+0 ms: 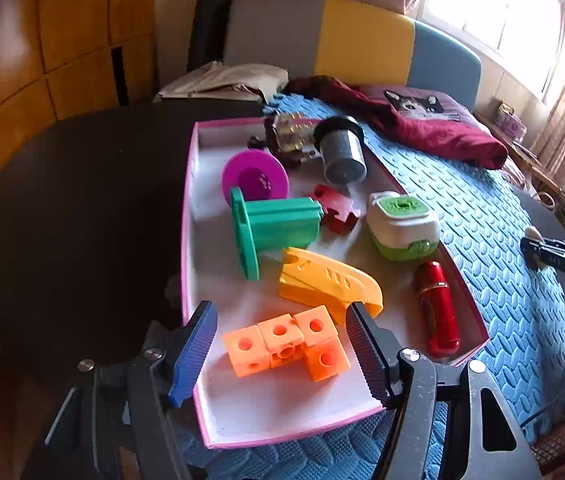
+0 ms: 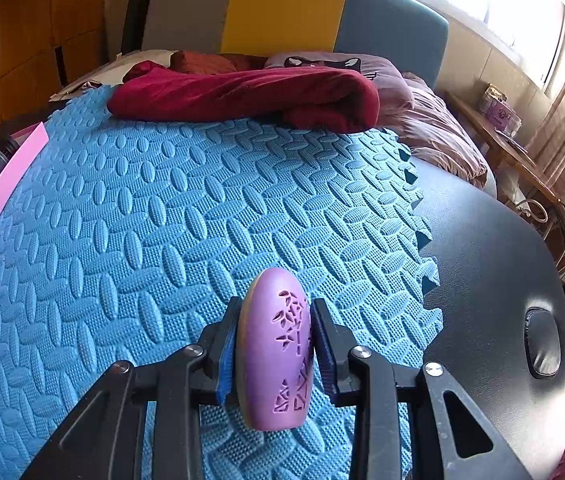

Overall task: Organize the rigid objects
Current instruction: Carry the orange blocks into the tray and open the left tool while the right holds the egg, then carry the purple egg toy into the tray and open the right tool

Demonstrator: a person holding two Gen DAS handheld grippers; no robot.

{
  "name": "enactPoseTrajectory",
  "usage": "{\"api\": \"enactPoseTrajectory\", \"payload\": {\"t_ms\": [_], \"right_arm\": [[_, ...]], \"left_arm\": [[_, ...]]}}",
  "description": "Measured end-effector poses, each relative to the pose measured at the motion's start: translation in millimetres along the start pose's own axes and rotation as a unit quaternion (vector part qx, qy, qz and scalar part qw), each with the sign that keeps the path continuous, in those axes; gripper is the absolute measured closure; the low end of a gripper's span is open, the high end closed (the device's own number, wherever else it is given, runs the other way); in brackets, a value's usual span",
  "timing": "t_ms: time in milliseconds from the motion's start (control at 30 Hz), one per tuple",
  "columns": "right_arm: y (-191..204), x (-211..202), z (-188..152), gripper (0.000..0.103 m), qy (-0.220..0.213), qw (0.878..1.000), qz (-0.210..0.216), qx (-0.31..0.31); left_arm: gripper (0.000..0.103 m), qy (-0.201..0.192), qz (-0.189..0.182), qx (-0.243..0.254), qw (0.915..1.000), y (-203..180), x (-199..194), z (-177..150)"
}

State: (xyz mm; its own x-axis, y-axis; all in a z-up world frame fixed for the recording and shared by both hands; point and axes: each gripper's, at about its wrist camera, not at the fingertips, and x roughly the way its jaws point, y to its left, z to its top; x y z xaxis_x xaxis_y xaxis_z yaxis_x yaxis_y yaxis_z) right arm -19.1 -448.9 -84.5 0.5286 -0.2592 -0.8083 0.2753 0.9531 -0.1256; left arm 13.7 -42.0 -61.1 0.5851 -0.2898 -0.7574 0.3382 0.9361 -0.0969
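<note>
— What's laid out, biggest first?

— A dark table [image 2: 494, 264] carrying a blue foam mat [image 2: 162, 220], and on the mat a pink-rimmed tray [image 1: 190, 216] full of toys: a green spool [image 1: 270, 228], a yellow clip [image 1: 330, 284], orange cubes [image 1: 286, 344], a red tube [image 1: 436, 308].

— And the claws?

— The left claw [image 1: 282, 356] hangs spread wide over the orange cubes, gripping nothing. The right claw [image 2: 274, 344] is clamped on a purple oval piece [image 2: 274, 352], above the mat, possibly just clear of it.
</note>
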Motion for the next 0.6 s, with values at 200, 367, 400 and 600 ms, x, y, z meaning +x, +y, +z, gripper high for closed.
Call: {"api": "enactPoseTrajectory", "payload": {"t_ms": [200, 367, 400, 600], "right_arm": [[0, 0, 0, 0.070, 0.000, 1.000, 0.005, 0.005], [-6, 0, 2, 0.070, 0.005, 1.000, 0.017, 0.023], [-7, 0, 3, 0.070, 0.008, 0.999, 0.024, 0.030], [4, -1, 5, 0.073, 0.029, 0.995, 0.078, 0.048]], "left_arm": [[0.028, -0.028, 0.035, -0.013, 0.9989, 4, -18, 8], [0.028, -0.034, 0.052, -0.025, 0.9978, 12, -24, 12], [0.028, -0.033, 0.053, -0.026, 0.9977, 13, -24, 11], [0.028, -0.038, 0.054, -0.025, 0.9975, 15, -28, 10]]}}
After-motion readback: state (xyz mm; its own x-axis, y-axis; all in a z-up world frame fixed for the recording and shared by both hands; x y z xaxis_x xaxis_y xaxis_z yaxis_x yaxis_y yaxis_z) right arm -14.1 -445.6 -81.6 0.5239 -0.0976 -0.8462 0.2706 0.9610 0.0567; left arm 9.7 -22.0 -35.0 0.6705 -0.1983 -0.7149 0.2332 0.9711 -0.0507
